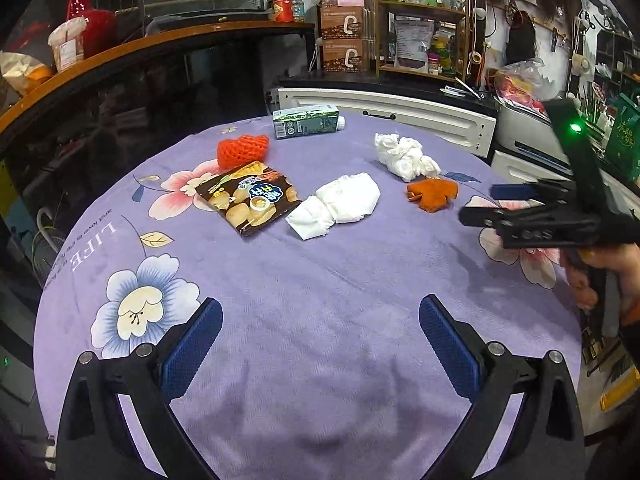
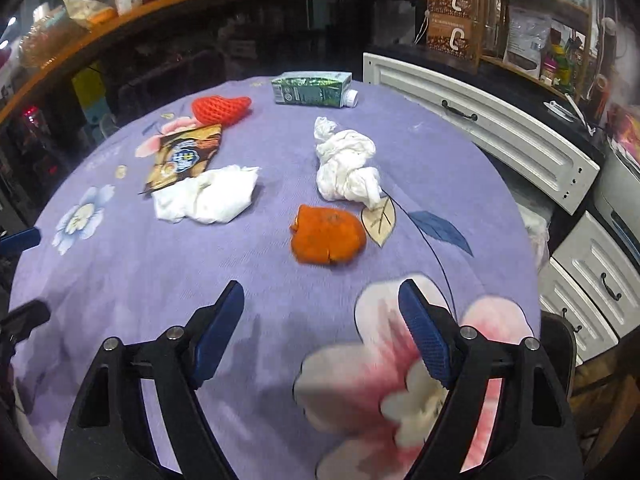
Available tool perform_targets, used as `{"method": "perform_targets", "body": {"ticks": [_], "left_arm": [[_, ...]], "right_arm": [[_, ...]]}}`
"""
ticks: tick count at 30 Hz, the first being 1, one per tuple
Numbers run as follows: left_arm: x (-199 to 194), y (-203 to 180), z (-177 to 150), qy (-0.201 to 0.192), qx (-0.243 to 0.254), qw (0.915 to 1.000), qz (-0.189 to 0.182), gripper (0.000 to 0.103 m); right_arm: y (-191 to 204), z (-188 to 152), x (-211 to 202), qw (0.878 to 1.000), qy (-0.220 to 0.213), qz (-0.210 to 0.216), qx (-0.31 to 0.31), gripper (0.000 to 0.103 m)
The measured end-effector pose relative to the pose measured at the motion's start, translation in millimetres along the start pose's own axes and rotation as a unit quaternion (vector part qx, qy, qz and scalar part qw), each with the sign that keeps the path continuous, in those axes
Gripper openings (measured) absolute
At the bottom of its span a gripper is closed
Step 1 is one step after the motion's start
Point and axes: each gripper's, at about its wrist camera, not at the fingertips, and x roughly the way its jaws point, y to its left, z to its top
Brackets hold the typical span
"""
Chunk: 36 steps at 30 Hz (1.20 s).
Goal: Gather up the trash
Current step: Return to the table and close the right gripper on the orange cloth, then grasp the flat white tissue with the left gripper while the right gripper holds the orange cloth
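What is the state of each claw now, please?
Left claw: open, holding nothing.
Right claw: open, holding nothing, orange peel ahead of it.

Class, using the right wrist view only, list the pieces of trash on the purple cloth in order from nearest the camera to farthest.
Orange peel → flat tissue → twisted tissue → snack bag → red net → carton.
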Motion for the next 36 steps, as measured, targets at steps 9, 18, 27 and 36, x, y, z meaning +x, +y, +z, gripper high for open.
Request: {"method": "perform_targets", "body": {"ticks": [9, 18, 27, 36], "left_arm": [[22.1, 3.6, 7.2, 0.01, 0.011, 0.9997, -0.019, 0.097], [36.6, 2.1, 17.8, 0.02, 0.022, 0.9989, -0.035, 0.089], [77.3, -14.8, 56.3, 0.034, 0.07, 0.9966, -0.028, 0.081], [130.8, -40.6, 81.1, 0.055, 0.105, 0.9927, -0.02, 0.081]], "right_arm": [[8.2, 26.6, 49.9, 0.999, 0.038, -0.026, -0.015, 0.055], [5.2, 23.0, 49.3, 0.999, 0.029, -0.02, -0.009, 0.042], [2.1, 12.3, 23.9, 1.0, 0.004, -0.01, -0.009, 0.041], [-14.4, -9.0, -16.5, 1.0, -0.019, -0.004, 0.004, 0.041]]}}
